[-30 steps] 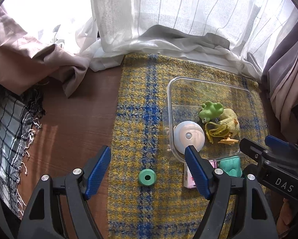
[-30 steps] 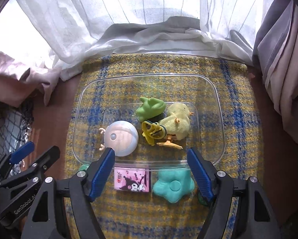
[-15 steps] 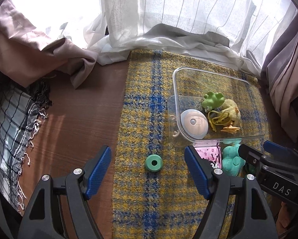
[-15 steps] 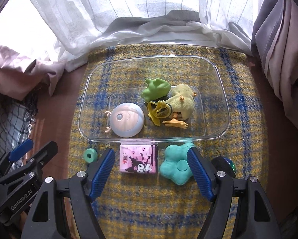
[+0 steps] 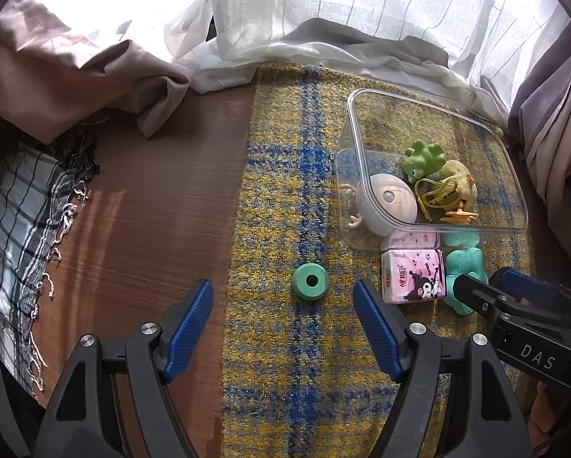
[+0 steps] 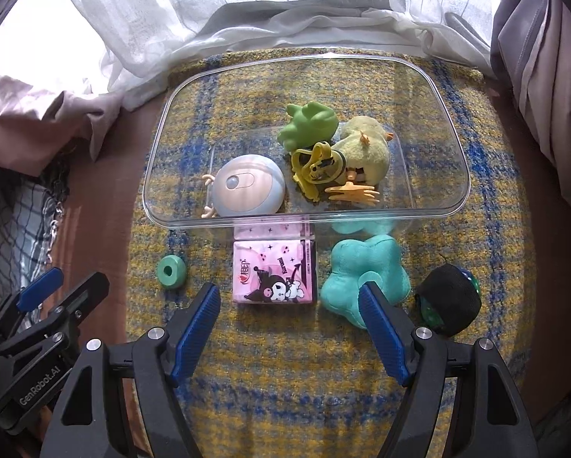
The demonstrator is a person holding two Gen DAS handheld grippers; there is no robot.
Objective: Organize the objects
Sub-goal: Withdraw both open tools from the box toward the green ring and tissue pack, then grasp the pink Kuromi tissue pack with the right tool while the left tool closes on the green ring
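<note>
Across the lower frame, left to right, both pulled-back tongs, left tongs (image 5: 283,307) and right tongs (image 6: 289,311), gaped empty, newly exposing green ring (image 6: 170,271), pink tissue pack (image 6: 276,276), teal star (image 6: 362,276) and black ball (image 6: 449,299) awaiting the clear bin (image 6: 453,206).

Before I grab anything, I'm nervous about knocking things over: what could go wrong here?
The tissue pack lies close against the clear box, so the right gripper might nudge the box. The green ring could roll off the mat. The star cushion is soft and may slip.
</note>
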